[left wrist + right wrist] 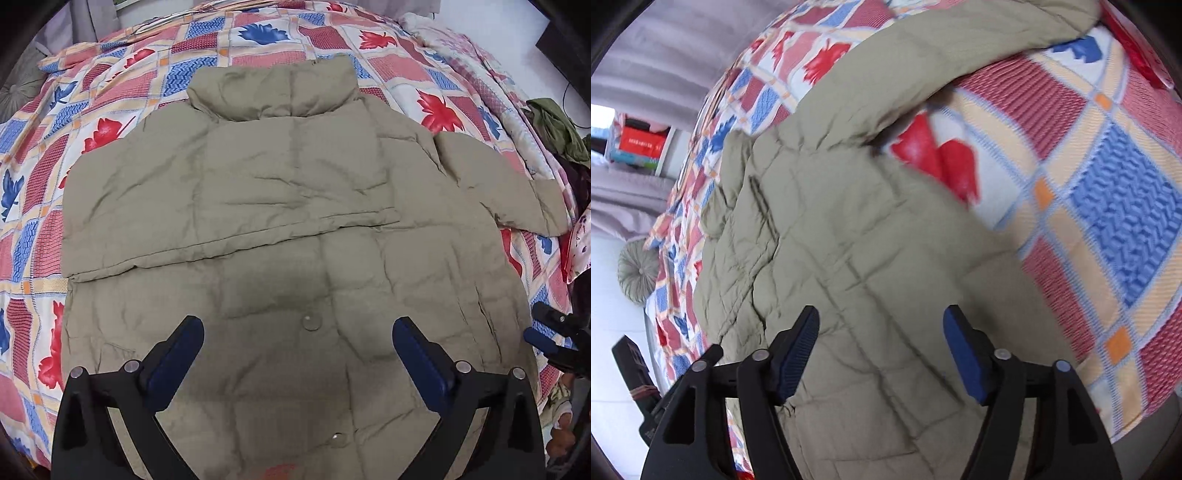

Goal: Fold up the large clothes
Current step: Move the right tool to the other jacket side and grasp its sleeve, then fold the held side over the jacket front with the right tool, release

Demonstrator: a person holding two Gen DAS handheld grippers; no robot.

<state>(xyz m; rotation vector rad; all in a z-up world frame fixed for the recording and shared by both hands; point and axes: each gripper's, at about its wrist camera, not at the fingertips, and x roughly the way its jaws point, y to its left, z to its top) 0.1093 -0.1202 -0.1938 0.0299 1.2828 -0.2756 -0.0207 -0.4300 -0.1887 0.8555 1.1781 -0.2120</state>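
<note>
A khaki quilted puffer jacket (288,192) lies flat on the bed, collar at the far end, front buttons toward me. Its left sleeve is folded across the chest; the right sleeve (495,181) stretches out to the right. My left gripper (297,326) hovers open above the lower front near a button (311,322), nothing between its fingers. In the right wrist view the same jacket (857,258) fills the middle, and my right gripper (881,319) stands open above its quilted body, holding nothing. The right gripper's blue-padded tip (543,332) shows at the left view's right edge.
A patchwork quilt (122,92) with red and blue leaves covers the bed. Dark green clothing (557,129) is piled at the right edge. A round grey cushion (639,273) sits by the bed's far side, with curtains and a shelf (639,144) behind.
</note>
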